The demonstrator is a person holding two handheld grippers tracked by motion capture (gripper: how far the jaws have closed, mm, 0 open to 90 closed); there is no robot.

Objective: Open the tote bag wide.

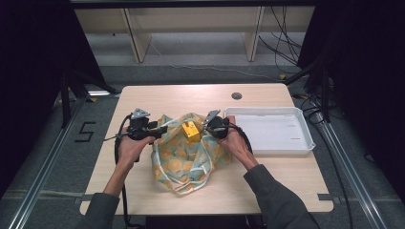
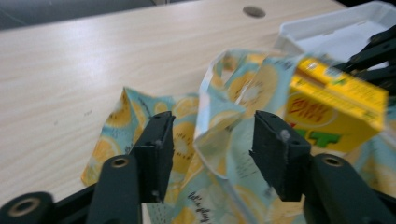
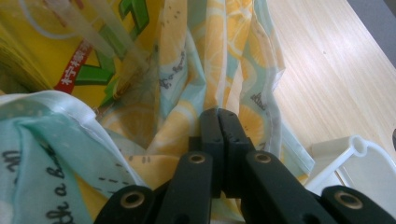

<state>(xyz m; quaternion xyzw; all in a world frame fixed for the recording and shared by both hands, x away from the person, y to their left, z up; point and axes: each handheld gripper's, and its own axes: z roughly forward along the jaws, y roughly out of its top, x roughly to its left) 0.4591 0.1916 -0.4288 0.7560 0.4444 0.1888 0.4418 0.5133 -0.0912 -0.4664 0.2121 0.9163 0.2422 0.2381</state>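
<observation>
Sleeves (image 1: 274,200), pale wooden table (image 1: 172,98), grey floor (image 1: 191,71) beyond.

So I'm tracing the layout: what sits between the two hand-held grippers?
In the high view, the yellow drink carton sits in the lemon-print cloth bag, between the left hand-held gripper and the right hand-held gripper.

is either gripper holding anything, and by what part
The right gripper is shut on the bag, pinching a fold of cloth near its edge. The left gripper is open around another fold, holding nothing.
</observation>
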